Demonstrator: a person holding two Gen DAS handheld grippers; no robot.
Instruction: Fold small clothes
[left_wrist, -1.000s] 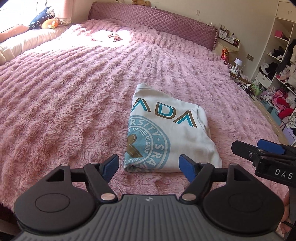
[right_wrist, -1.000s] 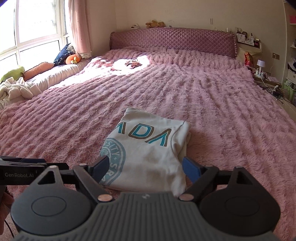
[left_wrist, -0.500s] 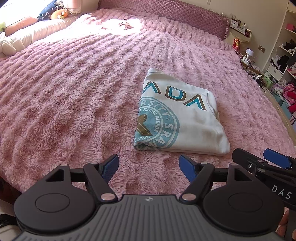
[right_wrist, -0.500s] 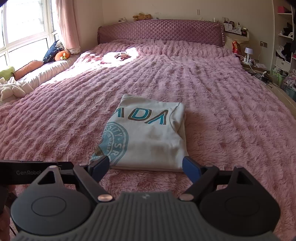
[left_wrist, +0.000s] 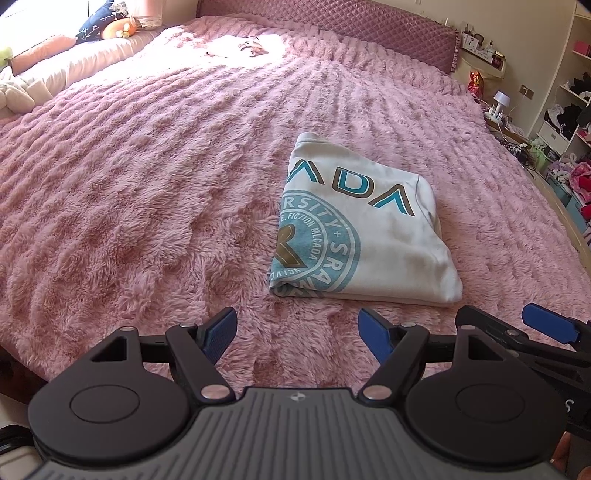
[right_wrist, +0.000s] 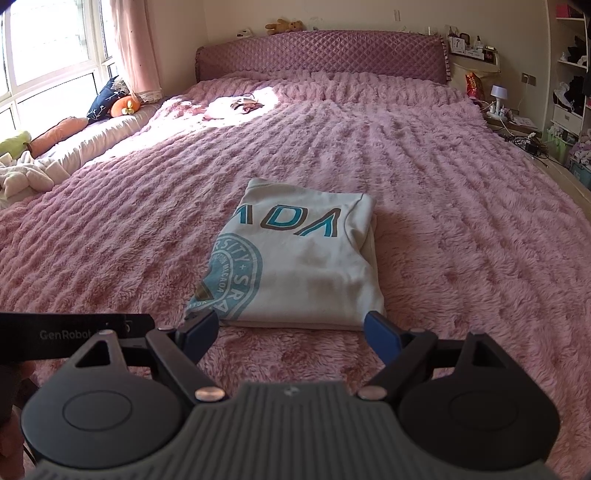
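Left wrist view: folded white T-shirt (left_wrist: 364, 236), teal circular print and lettering, lying flat on pink fluffy bedspread (left_wrist: 147, 192), right of frame centre. Left gripper (left_wrist: 297, 334), lower centre, blue pads spread apart, nothing between them, just short of the shirt's near edge and not touching it. Right gripper (left_wrist: 532, 325), lower right edge of frame, only partly in view; one blue pad (left_wrist: 550, 326) showing, its spread cannot be told from this view.

Right wrist view: same T-shirt (right_wrist: 299, 258), centre of frame, a neat rectangular stack. Right gripper (right_wrist: 291, 334), lower centre, blue pads wide apart, holding nothing, tips near the shirt's near edge. Black bar of the left gripper (right_wrist: 74, 334), lower left. Quilted purple headboard (right_wrist: 321, 55), top centre, with plush toy (right_wrist: 284, 26) on it. Cushions (right_wrist: 110, 101) along the window side, upper left. Small lamp (right_wrist: 498, 92) and open shelves (right_wrist: 569, 74), upper right.
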